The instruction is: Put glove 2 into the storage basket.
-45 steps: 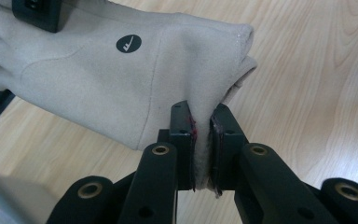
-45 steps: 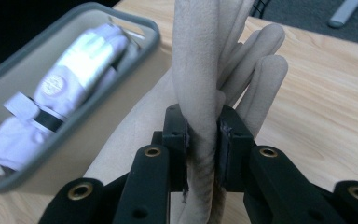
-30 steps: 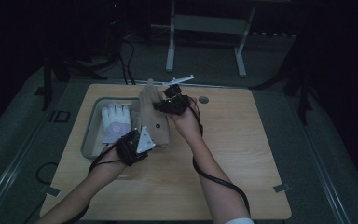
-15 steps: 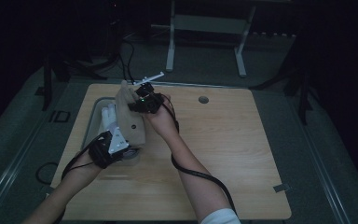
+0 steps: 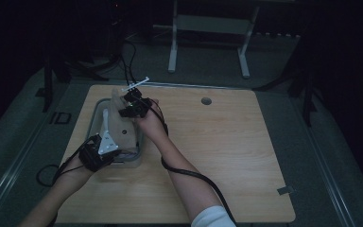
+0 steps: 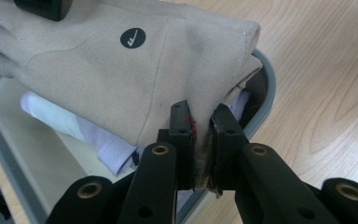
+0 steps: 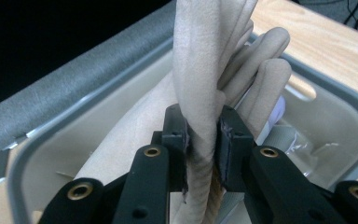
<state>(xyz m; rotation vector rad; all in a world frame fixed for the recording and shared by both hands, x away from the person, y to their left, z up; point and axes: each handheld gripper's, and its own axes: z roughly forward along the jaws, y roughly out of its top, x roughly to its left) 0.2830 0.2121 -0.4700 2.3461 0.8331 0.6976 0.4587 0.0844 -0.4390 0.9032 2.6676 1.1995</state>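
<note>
High view: wooden bench [image 5: 227, 156], grey bin [image 5: 133, 158] at its left, a folded beige garment [image 5: 119, 124] held over it. Left tongs [image 6: 204, 135] and right tongs [image 7: 204, 140] both pinch thin fabric edges; a slip could drop it crooked onto the white clothes [image 6: 70, 122] or hang it over the rim

Right gripper [image 7: 204, 135] jaws rose from 6 o'clock and pinched a thick fold of beige garment [image 7: 205, 70], pads pressing it on both sides. Fabric ran up toward 12 o'clock, with rolled folds bulging at 2 o'clock. Grey bin [image 7: 121, 77] sat beneath, rim curving from 9 o'clock to 3 o'clock. Something white [image 7: 278, 109] lay inside at 3 o'clock. Wooden table [image 7: 326, 51] showed at 1 o'clock.
</note>
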